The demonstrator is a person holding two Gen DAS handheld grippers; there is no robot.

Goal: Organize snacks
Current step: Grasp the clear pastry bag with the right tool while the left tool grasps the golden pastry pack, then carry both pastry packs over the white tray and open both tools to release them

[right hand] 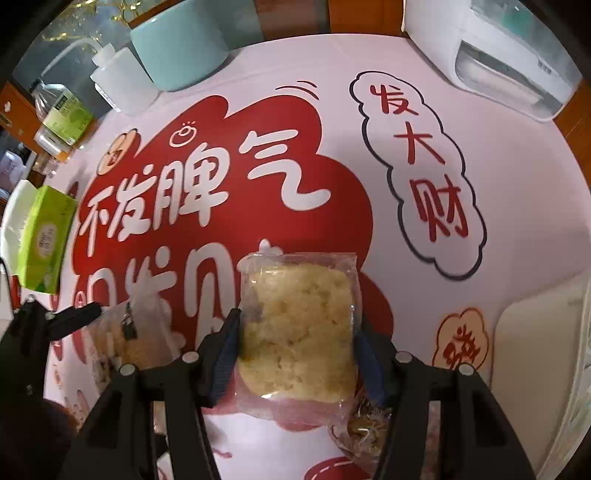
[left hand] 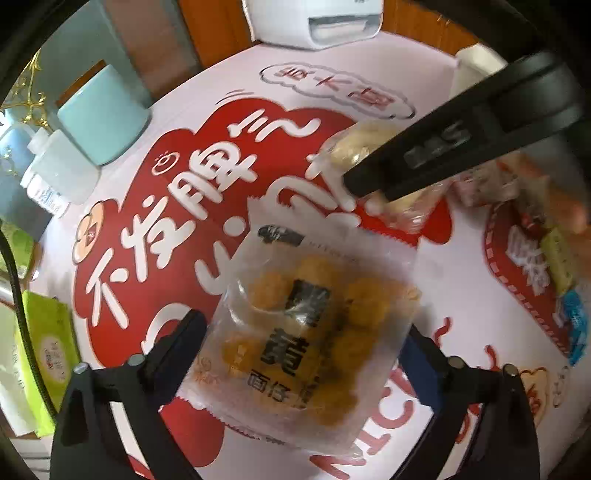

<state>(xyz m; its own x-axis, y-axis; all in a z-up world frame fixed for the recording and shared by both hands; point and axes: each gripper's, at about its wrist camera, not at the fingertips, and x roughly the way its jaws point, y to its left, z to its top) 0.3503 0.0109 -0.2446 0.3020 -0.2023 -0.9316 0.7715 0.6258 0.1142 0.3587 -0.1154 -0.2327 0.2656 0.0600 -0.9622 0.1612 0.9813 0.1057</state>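
Left claw: clamped on a clear sachet of golden fried puffs, black label strip with Chinese characters down the middle, serrated seal edges. Sachet sits between the two fingers at 6 o'clock in the left wrist view, held above the counter, which is covered in a white cloth with red cloud graphics.

At 9 o'clock of the sachet: green tissue pack at the counter edge. At 10–11 o'clock: white squeeze bottle and just beside it a teal cylindrical cup. At 12 o'clock: white printer-like box, far edge.

Right claw: clamped on a clear pouch of pale yellow crumbly rice-crisp cake, blue pads pressing both sides; in the left wrist view it is at 1 o'clock of the puff sachet, blurred. A heap of mixed wrapped snacks lies at 3 o'clock, blurred.
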